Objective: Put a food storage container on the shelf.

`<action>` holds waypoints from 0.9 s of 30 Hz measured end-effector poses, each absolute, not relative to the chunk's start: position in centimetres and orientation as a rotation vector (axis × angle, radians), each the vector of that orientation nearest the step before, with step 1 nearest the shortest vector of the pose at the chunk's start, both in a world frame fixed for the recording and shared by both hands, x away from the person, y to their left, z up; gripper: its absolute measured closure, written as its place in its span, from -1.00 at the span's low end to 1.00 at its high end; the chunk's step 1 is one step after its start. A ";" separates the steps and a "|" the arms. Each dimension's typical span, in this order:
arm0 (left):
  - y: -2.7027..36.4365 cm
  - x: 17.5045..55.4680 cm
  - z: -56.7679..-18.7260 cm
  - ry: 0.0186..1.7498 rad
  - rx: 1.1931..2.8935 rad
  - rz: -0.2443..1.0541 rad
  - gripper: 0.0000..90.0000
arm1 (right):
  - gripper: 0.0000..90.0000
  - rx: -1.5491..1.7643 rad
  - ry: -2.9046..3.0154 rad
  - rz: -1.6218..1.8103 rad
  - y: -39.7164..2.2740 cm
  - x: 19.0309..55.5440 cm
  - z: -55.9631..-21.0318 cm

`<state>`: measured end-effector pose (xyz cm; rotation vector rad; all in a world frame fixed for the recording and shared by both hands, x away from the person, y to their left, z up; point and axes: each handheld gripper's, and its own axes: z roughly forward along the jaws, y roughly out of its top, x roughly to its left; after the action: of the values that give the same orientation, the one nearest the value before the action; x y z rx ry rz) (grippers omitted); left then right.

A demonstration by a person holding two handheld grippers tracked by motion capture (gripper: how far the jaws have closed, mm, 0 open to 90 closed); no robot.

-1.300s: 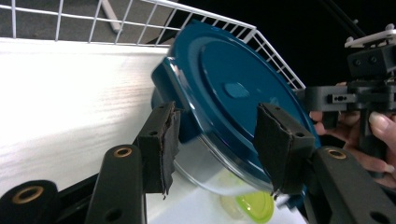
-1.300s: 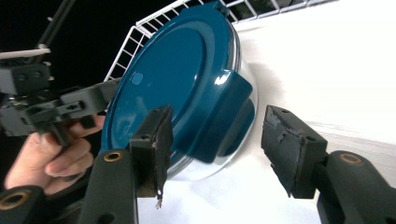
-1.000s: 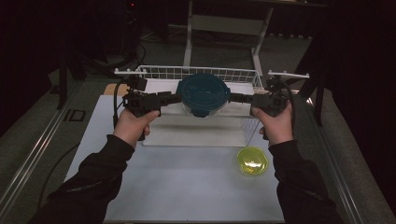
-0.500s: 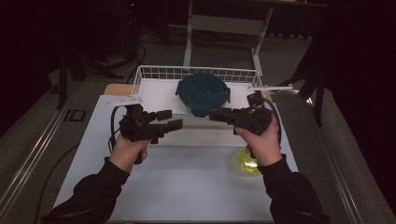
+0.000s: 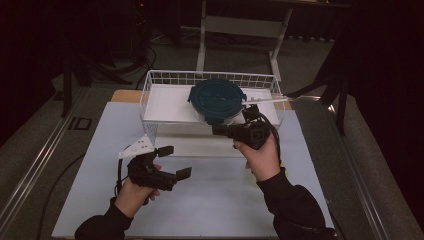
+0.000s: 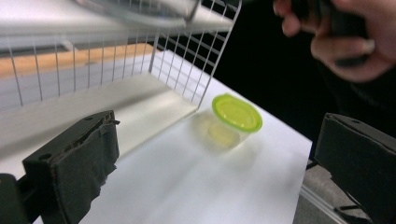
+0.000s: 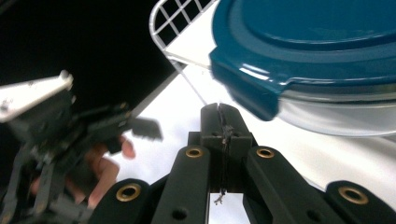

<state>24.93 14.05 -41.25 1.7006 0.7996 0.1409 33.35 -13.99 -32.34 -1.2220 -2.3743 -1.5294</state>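
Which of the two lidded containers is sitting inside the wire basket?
The big container with the dark teal lid sits in the wire basket; the small yellow-green-lidded one stands outside on the table.

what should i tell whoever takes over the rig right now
Left gripper: open, nothing between its jaws, low over the white table; jaws just opened.
Right gripper: shut on nothing, just closed, beside the basket.
Blue-lidded container: sits in the wire basket, released by both grippers.
Yellow-lidded container: on the table outside the basket.
Done: blue-lidded container placed.
Left: probably the yellow-lidded one next.
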 end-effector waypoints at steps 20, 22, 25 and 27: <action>13.0 23.2 -44.7 0.784 1.734 0.153 -1.00 | 0.99 -1.345 -2.346 -1.528 -14.5 36.1 -32.8; 13.0 23.2 -44.8 0.784 1.728 0.157 -1.00 | 0.98 -1.346 -2.354 -1.524 -14.3 36.4 -32.7; 13.0 23.1 -44.7 0.775 1.736 0.172 -1.00 | 0.95 -1.346 -2.348 -1.528 -14.3 36.8 -32.8; 13.1 23.0 -44.7 0.770 1.734 0.176 -1.00 | 0.93 -1.356 -2.342 -1.531 -14.3 36.9 -32.8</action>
<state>23.03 13.10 -44.73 1.7336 0.7697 0.1765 36.87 -14.33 -32.78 -1.3564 -2.3423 -1.5315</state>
